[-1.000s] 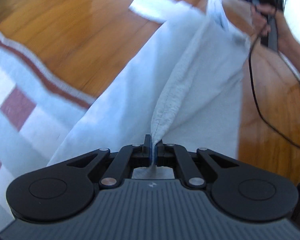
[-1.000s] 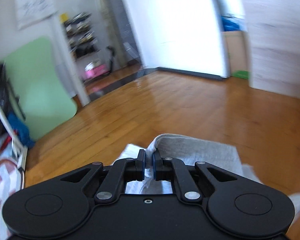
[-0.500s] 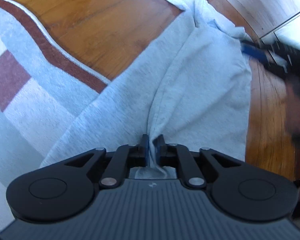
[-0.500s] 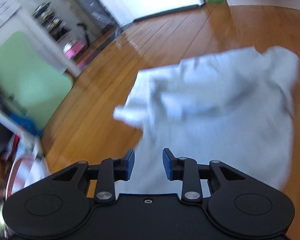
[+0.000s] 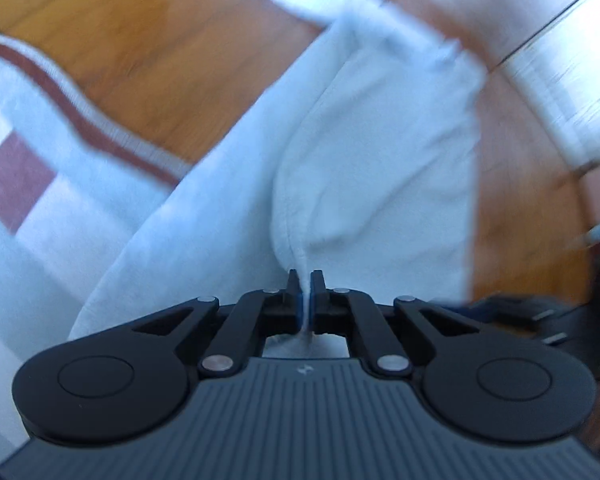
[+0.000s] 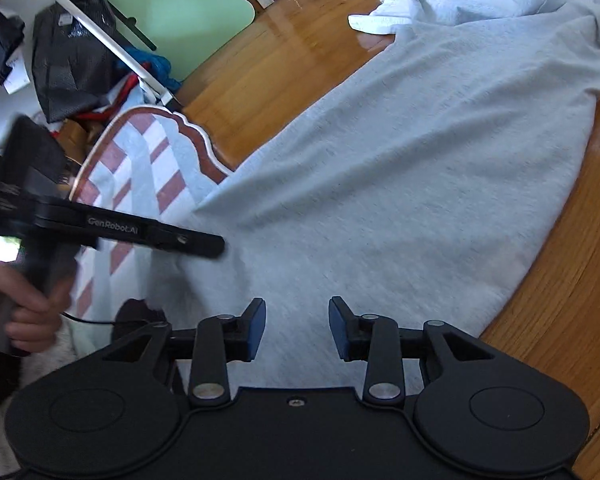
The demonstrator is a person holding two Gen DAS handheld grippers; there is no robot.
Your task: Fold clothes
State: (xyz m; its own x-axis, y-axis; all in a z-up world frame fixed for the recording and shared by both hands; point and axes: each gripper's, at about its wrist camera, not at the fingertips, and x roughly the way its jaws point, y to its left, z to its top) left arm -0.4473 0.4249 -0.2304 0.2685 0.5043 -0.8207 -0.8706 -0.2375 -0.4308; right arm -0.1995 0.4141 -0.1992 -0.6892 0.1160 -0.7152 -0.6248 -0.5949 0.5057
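My left gripper (image 5: 305,280) pinches the grey garment's (image 6: 400,168) edge, and my right gripper (image 6: 297,328), just opened and empty above the cloth, should clamp the hem toward six o'clock.

matt grey cloth garment (image 6: 400,184) on glossy wood floor (image 6: 284,60).

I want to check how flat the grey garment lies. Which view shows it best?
The right wrist view: it is sharp and shows the grey garment spread across the wooden floor, crumpled at its far end. The left wrist view is blurred and shows mainly the fold by the pinched hem.
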